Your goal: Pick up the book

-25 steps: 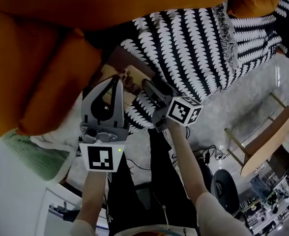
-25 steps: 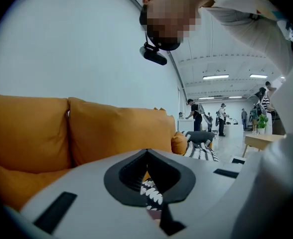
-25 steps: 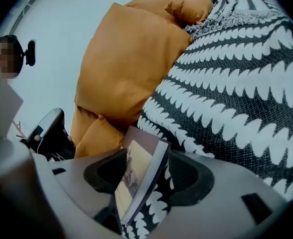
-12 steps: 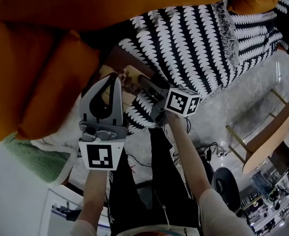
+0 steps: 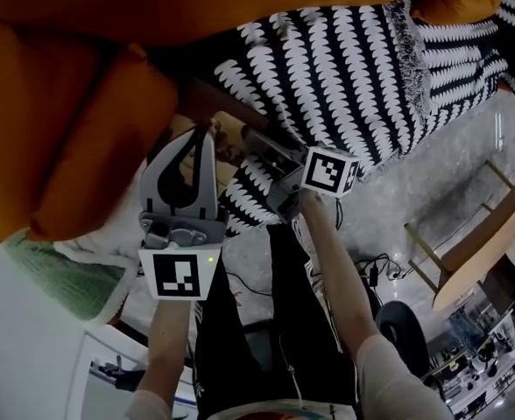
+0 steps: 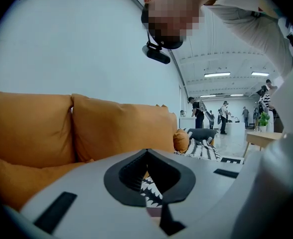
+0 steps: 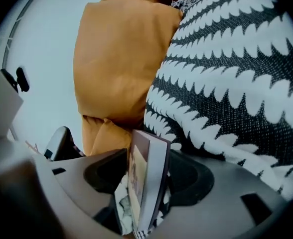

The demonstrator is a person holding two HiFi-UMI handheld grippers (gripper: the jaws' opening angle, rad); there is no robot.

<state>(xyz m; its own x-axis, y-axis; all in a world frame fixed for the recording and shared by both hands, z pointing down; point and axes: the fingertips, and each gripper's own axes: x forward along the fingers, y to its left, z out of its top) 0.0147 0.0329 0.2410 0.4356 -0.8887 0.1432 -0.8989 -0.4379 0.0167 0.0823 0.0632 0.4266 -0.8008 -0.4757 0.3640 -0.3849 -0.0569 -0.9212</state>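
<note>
The book [image 7: 147,180] stands on edge between the 2 jaws of the right tool [image 5: 259,147], which are clamped on its dark covers, with the pale page block facing that tool's camera. The book's top corners rise free above the jaws. On the book's right side the black-and-white throw [image 5: 345,68] crowds in close; on its left an orange back cushion [image 7: 119,59] stands further off, with open air between. Whether the book's far end rests on the orange sofa [image 5: 74,129] cannot be told.

The left tool [image 5: 207,140] hovers just beside the right one, over the front edge of the sofa's seat. Its 2 jaws meet at the tips with nothing between them.

To the right, past the throw's hanging edge, the grey floor [image 5: 433,178] lies open, and a wooden table [image 5: 468,256] stands well apart.
</note>
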